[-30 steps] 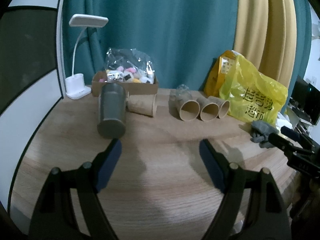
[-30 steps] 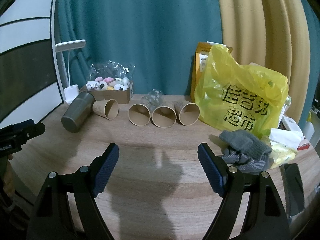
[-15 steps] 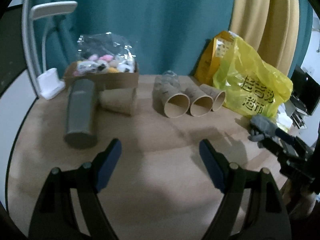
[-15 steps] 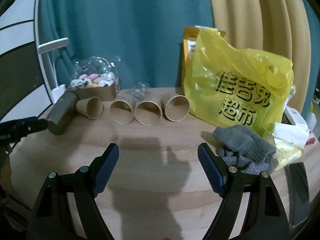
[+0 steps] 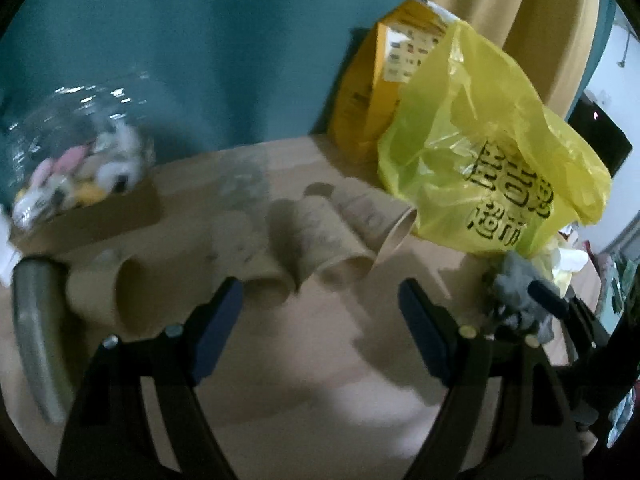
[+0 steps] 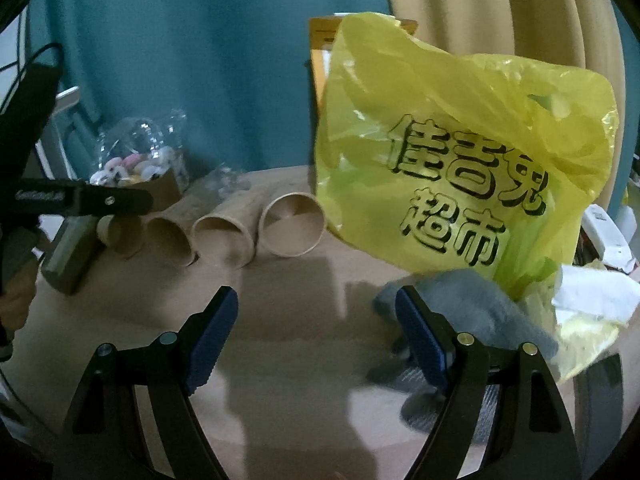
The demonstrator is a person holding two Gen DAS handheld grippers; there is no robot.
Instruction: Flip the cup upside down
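Note:
Several brown paper cups lie on their sides in a row on the wooden table; the right wrist view shows their open mouths, the rightmost cup [image 6: 292, 230] nearest the yellow bag. In the left wrist view the same row [image 5: 320, 240] is blurred and lies just beyond my fingertips. A grey metal tumbler [image 5: 34, 332] [image 6: 72, 256] lies on its side at the left end. My left gripper [image 5: 320, 304] is open and empty, close above the cups. My right gripper [image 6: 316, 312] is open and empty, over bare table in front of the cups.
A yellow plastic bag [image 6: 460, 160] [image 5: 488, 160] stands at the right with an orange packet behind it. Grey gloves [image 6: 468, 312] lie by my right finger. A cardboard box of small toys [image 5: 80, 184] sits back left. Teal and yellow curtains hang behind.
My left gripper has swung right and moved in close to the row of paper cups. My right gripper has moved forward and right, toward the yellow bag.

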